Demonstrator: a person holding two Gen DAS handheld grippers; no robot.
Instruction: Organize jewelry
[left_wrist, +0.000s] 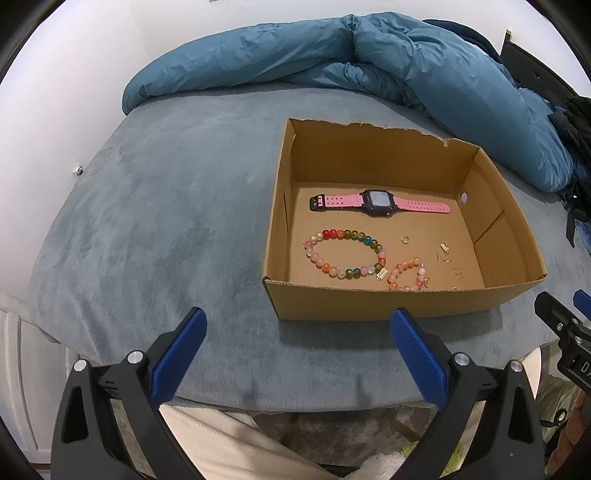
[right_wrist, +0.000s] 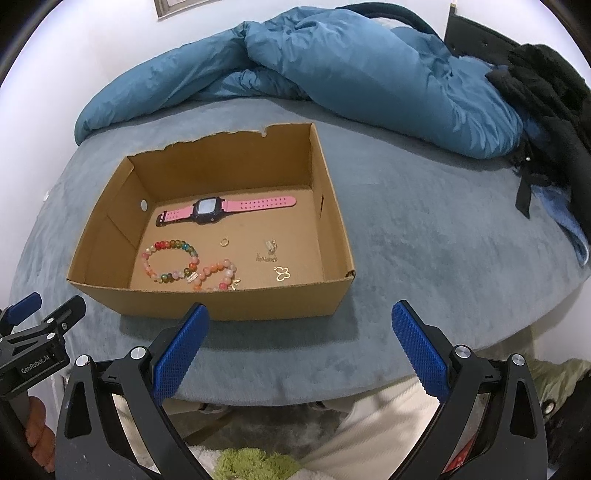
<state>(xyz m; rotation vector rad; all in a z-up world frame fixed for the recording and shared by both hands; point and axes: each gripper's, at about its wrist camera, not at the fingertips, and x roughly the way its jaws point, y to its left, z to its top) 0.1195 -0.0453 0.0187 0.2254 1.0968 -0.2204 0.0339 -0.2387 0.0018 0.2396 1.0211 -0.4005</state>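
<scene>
With the left gripper (left_wrist: 297, 325) and right gripper (right_wrist: 301, 319) both held wide open and empty before the box (right_wrist: 229, 306), where the watch (right_wrist: 210, 210), bracelets (right_wrist: 170, 260) and small charms (right_wrist: 282, 273) lie, the charms could be missed.

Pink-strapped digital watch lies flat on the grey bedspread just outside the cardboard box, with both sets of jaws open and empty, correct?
Not quite. The pink-strapped digital watch lies flat inside the brown cardboard box, near its back wall, as the right wrist view shows. The left gripper and right gripper do have open, empty jaws.
</scene>
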